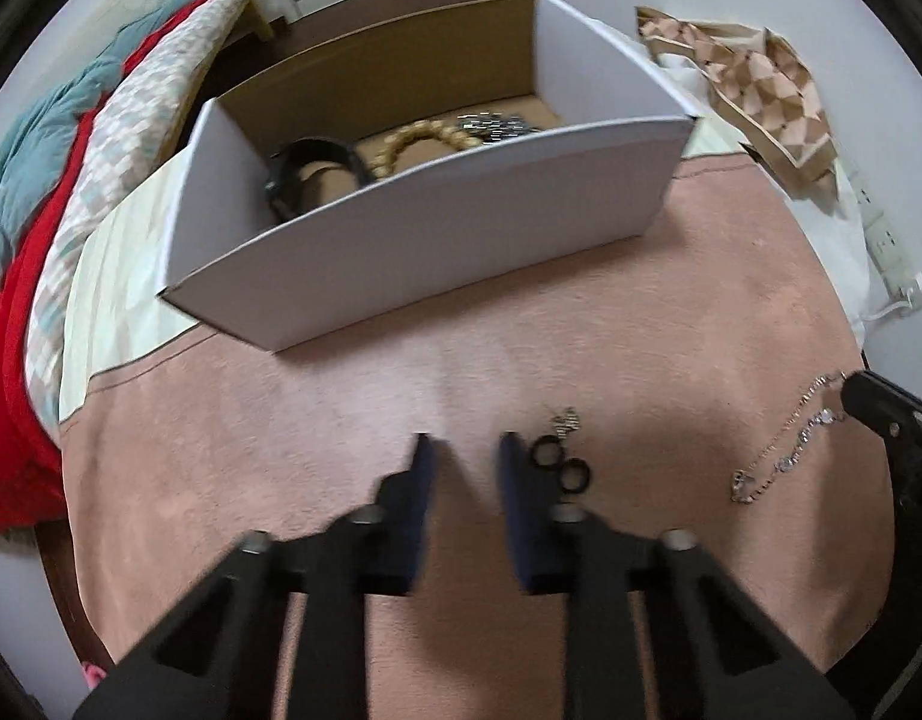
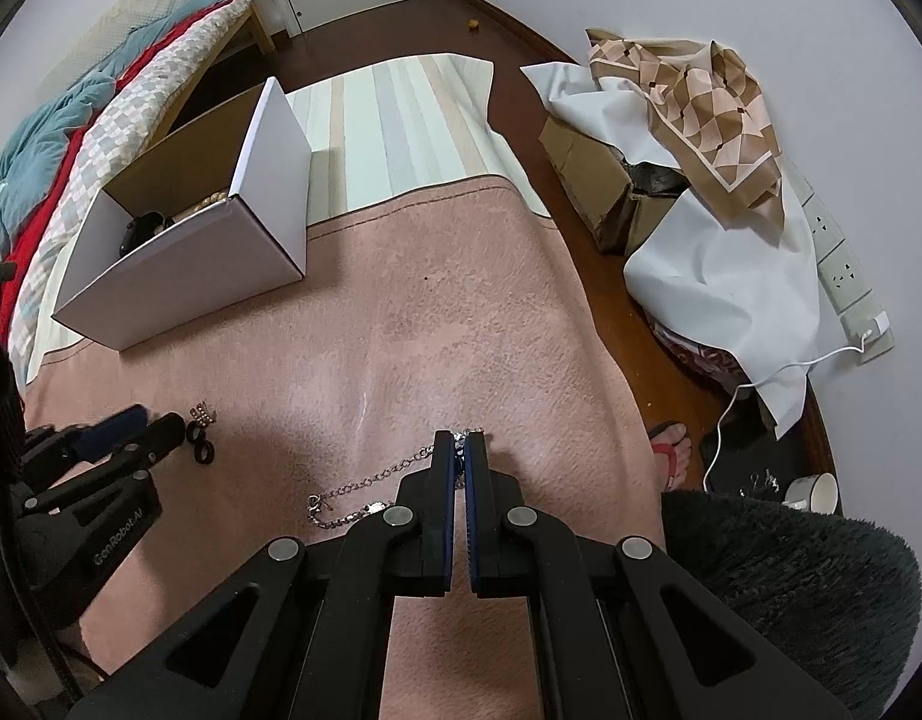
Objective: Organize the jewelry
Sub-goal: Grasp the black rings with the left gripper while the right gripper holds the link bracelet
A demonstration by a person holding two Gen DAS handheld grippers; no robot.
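A white cardboard box (image 1: 437, 228) stands on the pink blanket and holds a black band (image 1: 308, 165), a gold bead bracelet (image 1: 422, 141) and a silver piece. My left gripper (image 1: 464, 450) is open and empty just left of two black rings (image 1: 560, 462) and a small silver piece (image 1: 566, 420). My right gripper (image 2: 459, 441) is shut on a silver chain necklace (image 2: 365, 483) that trails left over the blanket. The chain also shows in the left wrist view (image 1: 785, 444). The box (image 2: 185, 276), the rings (image 2: 200, 441) and my left gripper (image 2: 143, 420) show at left in the right wrist view.
The pink blanket (image 2: 461, 312) lies over a striped mat (image 2: 401, 120). Bedding (image 2: 59, 138) is piled at left. A patterned cloth (image 2: 701, 102) and white sheet cover boxes at right, by a power strip (image 2: 845, 276) and cable. A cup (image 2: 815, 492) stands on the floor.
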